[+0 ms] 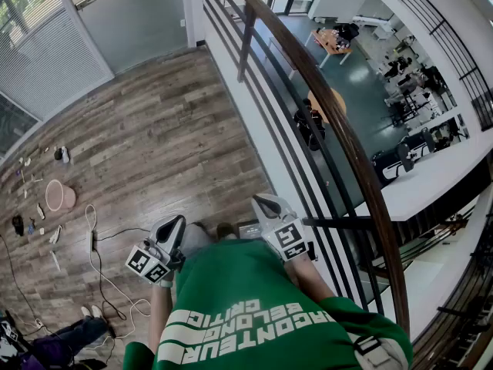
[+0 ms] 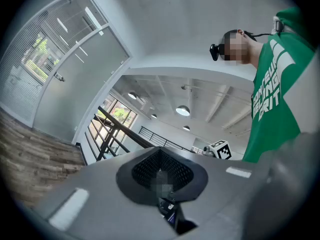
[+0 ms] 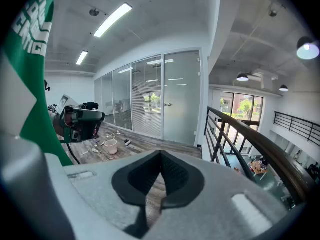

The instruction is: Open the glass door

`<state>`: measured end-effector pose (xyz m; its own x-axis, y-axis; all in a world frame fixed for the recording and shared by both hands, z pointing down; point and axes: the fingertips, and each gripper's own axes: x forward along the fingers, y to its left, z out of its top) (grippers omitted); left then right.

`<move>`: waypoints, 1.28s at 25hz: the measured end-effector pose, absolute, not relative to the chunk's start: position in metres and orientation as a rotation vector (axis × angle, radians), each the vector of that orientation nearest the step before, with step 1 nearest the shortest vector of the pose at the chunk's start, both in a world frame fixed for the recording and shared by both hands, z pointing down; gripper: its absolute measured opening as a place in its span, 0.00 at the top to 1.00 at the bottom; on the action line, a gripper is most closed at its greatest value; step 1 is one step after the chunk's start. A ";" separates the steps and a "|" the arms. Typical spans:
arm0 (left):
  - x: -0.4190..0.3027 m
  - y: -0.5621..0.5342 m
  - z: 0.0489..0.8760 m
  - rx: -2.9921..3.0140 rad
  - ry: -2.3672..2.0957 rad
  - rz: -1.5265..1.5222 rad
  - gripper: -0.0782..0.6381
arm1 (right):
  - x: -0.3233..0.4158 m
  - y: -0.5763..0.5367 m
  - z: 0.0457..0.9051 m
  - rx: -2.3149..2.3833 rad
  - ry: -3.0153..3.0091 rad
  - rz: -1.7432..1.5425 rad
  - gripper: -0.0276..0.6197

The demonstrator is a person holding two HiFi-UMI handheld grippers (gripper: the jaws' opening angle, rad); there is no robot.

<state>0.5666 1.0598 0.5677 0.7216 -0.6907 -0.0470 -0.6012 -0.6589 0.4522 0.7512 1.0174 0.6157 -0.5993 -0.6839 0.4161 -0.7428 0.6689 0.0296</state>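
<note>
The frosted glass door [image 1: 131,21] with its metal handle [image 1: 87,1] stands at the far end of the wooden floor, well away from both grippers. My left gripper [image 1: 171,228] and right gripper [image 1: 267,204] are held close to the green-shirted body, both shut with nothing between the jaws. In the left gripper view the door [image 2: 75,84] is far off at the left beyond the left gripper [image 2: 160,170]. In the right gripper view the door [image 3: 180,99] and its handle [image 3: 168,104] lie straight ahead past the right gripper [image 3: 160,171].
A dark railing with a wooden handrail [image 1: 339,129] runs along the right, with a drop to a lower floor beyond it. Cables [image 1: 96,260], a pink bowl [image 1: 58,196] and small items lie on the floor at left. A window with blinds [image 1: 38,52] stands beside the door.
</note>
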 end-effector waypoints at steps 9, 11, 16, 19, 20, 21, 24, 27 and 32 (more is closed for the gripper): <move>0.572 1.040 0.569 2.489 -1.021 -0.323 0.87 | 0.772 1.013 0.615 1.170 -2.453 0.232 0.97; 0.572 1.035 0.565 2.512 -1.027 -0.317 0.87 | 0.776 1.011 0.616 1.190 -2.447 0.230 0.97; 0.569 1.025 0.560 2.548 -1.065 -0.257 0.87 | 0.771 0.995 0.615 1.189 -2.452 0.240 0.97; 0.567 1.009 0.563 2.542 -1.065 -0.253 0.87 | 0.755 0.974 0.609 1.153 -2.479 0.202 0.97; 0.564 1.000 0.566 2.539 -1.072 -0.251 0.87 | 0.748 0.965 0.608 1.139 -2.485 0.185 0.97; 0.560 0.990 0.568 2.535 -1.085 -0.246 0.87 | 0.741 0.955 0.607 1.130 -2.489 0.174 0.97; 0.540 0.959 0.570 2.527 -1.116 -0.237 0.87 | 0.721 0.930 0.605 1.138 -2.497 0.194 0.97; 0.524 0.932 0.563 2.551 -1.146 -0.230 0.87 | 0.707 0.906 0.607 1.134 -2.506 0.235 0.97; 0.489 0.888 0.561 2.554 -1.196 -0.189 0.87 | 0.672 0.850 0.602 1.095 -2.511 0.195 0.97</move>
<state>0.4890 0.8877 0.5612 0.6422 -0.7664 0.0130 -0.7249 -0.6018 0.3351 0.6715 0.8500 0.6025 -0.6171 -0.6735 0.4069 -0.7284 0.6846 0.0285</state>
